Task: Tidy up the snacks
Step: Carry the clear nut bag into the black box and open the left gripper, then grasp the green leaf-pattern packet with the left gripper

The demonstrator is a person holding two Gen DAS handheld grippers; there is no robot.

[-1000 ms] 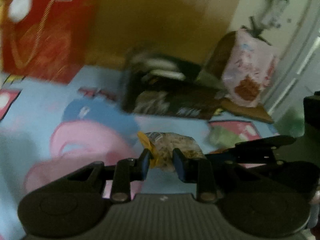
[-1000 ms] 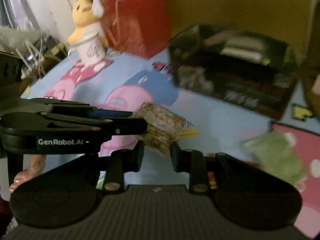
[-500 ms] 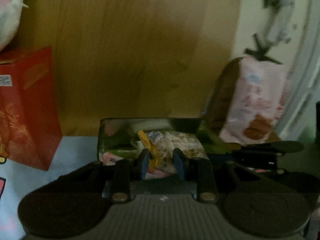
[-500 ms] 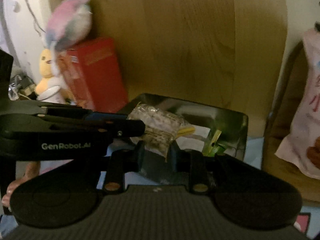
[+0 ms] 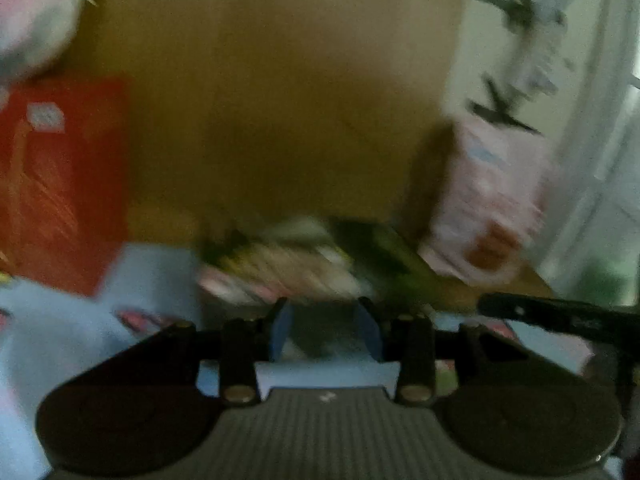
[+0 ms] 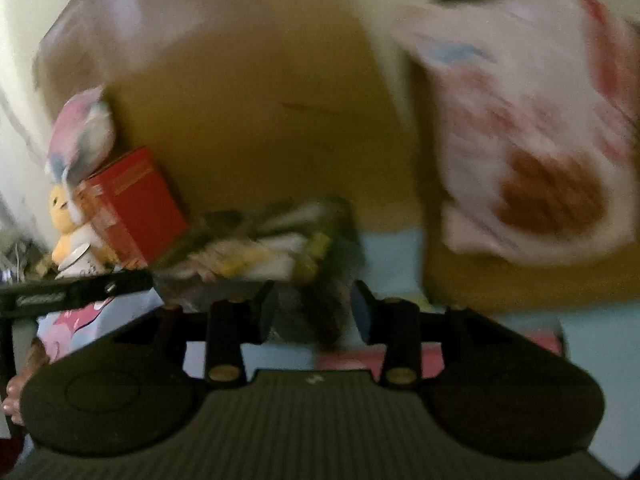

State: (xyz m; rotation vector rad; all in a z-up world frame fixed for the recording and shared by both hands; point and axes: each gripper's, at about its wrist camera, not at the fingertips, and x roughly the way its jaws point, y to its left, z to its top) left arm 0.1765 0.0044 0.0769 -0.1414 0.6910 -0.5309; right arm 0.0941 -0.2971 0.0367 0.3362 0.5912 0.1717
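- The left gripper [image 5: 325,330] has its two blue pads spread apart, with nothing between them.
- The right gripper [image 6: 315,311] is spread wide too, and it holds nothing.
- Just past both grippers sits the dark snack box [image 6: 256,258].
- Blurry snack packets [image 5: 280,268] lie piled inside the box, so some tidying looks done.
- A big pink bag [image 6: 532,128] leans off to the right, outside the box; it may be left to sort.
- A red box [image 6: 132,204] stands at the left.
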